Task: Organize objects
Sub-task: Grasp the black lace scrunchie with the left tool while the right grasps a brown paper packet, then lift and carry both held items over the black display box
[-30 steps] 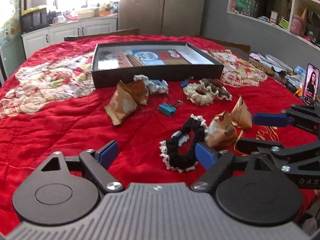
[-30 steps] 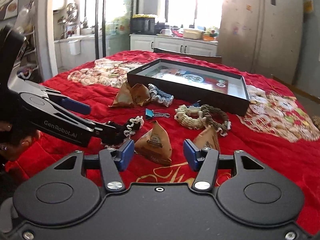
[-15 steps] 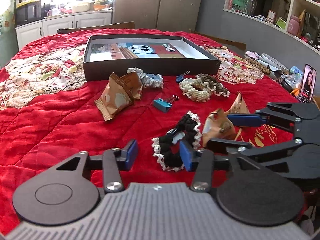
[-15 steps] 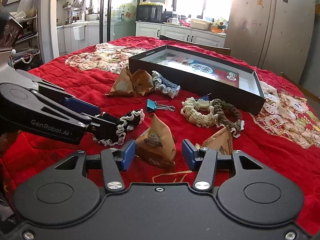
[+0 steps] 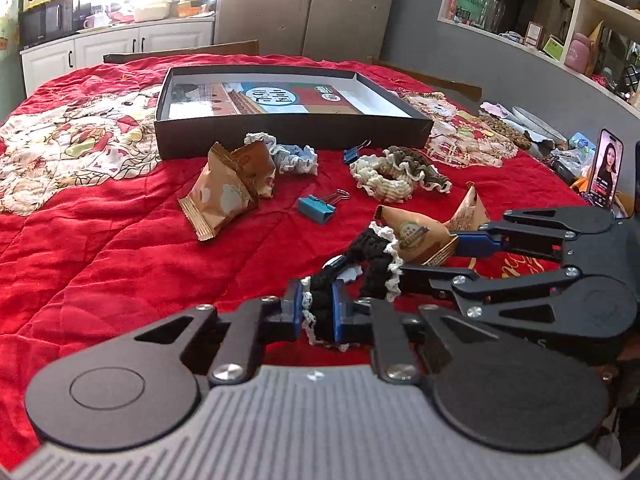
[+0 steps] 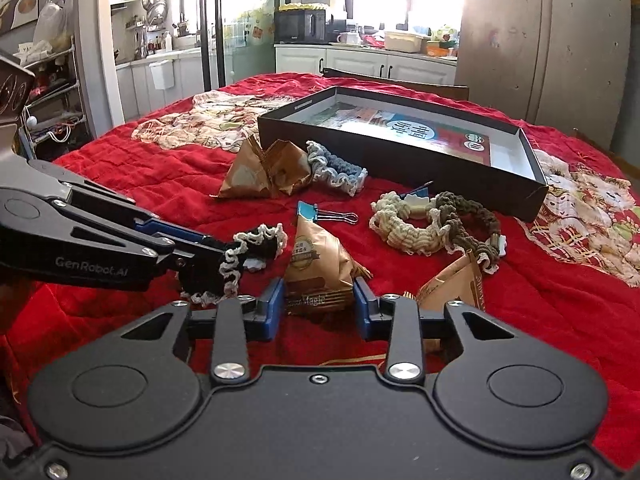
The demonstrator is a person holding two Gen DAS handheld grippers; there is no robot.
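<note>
The black scrunchie (image 5: 320, 312) is pinched in the left claw (image 5: 316, 314), in front of the dark tray (image 5: 280, 136). The right claw (image 6: 318, 306) is clamped on a brown snack packet (image 6: 316, 264) beside it. Both pickups look finished; next they probably need lifting toward the tray. Only the left view shows a phone (image 5: 608, 168) beyond the tray's right corner.

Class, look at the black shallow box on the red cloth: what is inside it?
The black box holds only a printed colourful sheet lying flat, covering most of its floor. Whatever lies beneath is hidden.
</note>
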